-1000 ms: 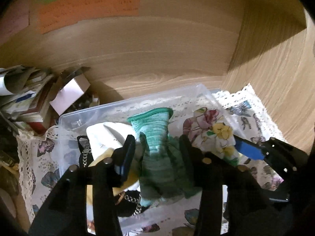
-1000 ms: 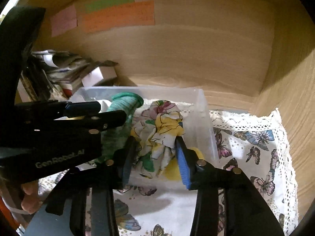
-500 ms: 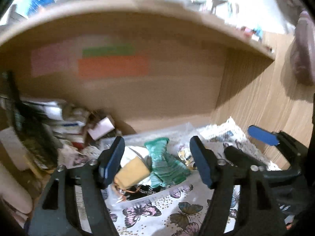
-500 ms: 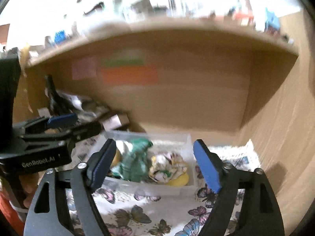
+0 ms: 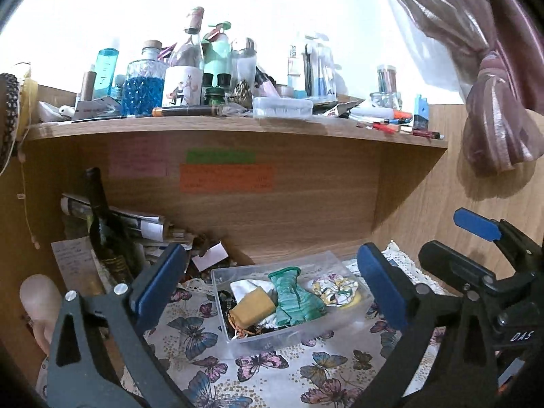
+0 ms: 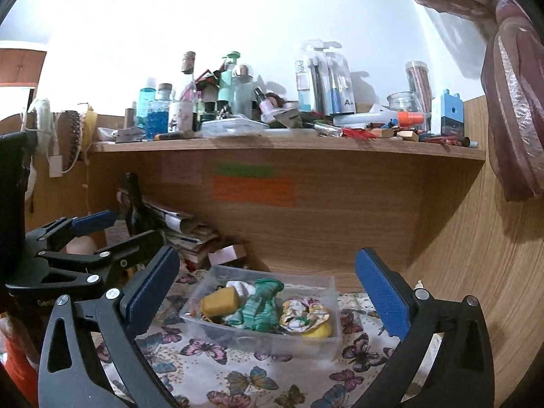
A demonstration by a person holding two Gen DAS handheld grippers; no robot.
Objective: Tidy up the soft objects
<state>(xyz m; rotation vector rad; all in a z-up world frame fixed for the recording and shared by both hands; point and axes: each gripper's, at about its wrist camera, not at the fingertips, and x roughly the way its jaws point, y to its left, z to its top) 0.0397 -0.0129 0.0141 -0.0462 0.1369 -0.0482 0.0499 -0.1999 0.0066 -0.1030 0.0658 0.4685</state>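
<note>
My left gripper (image 5: 268,289) and right gripper (image 6: 268,292) both hung with fingers spread wide, holding nothing. The clear bin (image 6: 272,343) sat on the butterfly cloth (image 6: 238,374) near its back edge, holding the green sock (image 6: 260,306), floral scrunchie (image 6: 304,316) and tan sponge (image 6: 221,301).

Open space above the clear bin (image 6: 299,346), shelf (image 6: 285,149) overhead, paper pile (image 6: 190,234) crowding its left — wooden wall (image 6: 476,272) right

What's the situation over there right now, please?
Both hand-held grippers, left and right, open, empty, clear of the bin. Green sock and floral scrunchie inside clear bin. Nothing in the way.
</note>
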